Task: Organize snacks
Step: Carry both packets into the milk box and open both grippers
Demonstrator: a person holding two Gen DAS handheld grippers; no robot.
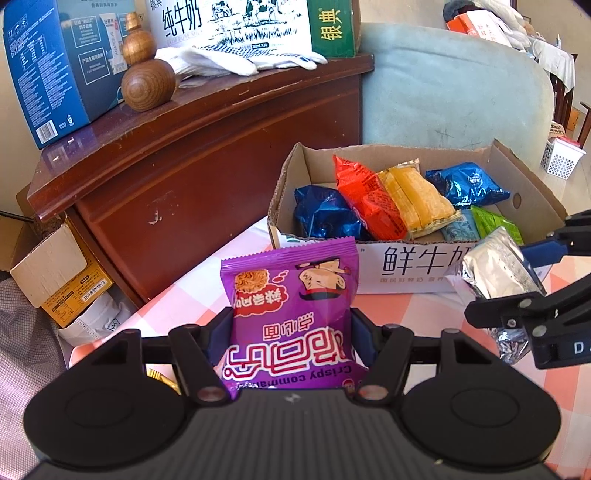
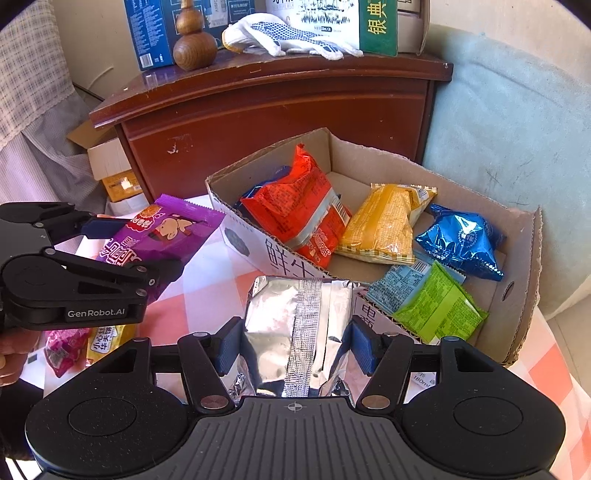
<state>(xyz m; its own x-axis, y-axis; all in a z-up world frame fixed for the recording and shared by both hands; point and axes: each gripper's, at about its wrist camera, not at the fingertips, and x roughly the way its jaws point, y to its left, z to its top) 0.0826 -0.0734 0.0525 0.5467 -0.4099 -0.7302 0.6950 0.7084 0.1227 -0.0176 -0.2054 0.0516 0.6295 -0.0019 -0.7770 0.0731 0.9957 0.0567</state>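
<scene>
My left gripper (image 1: 291, 336) is shut on a purple snack packet (image 1: 291, 295), held above the checked tablecloth just in front of the cardboard box (image 1: 406, 266). It also shows in the right wrist view (image 2: 162, 236). My right gripper (image 2: 295, 347) is shut on a silver foil packet (image 2: 299, 325), held at the box's near wall (image 2: 243, 236). The foil packet shows in the left wrist view (image 1: 495, 269). Inside the box lie a red packet (image 2: 306, 218), a yellow packet (image 2: 384, 225), blue packets (image 2: 461, 240) and a green packet (image 2: 439, 306).
A dark wooden cabinet (image 2: 280, 110) stands behind the box, bearing milk cartons, a wooden gourd (image 2: 194, 40) and white gloves (image 2: 291, 35). A pale cushioned chair (image 2: 517, 110) is at right. Pink and yellow packets (image 2: 74, 347) lie on the cloth at left.
</scene>
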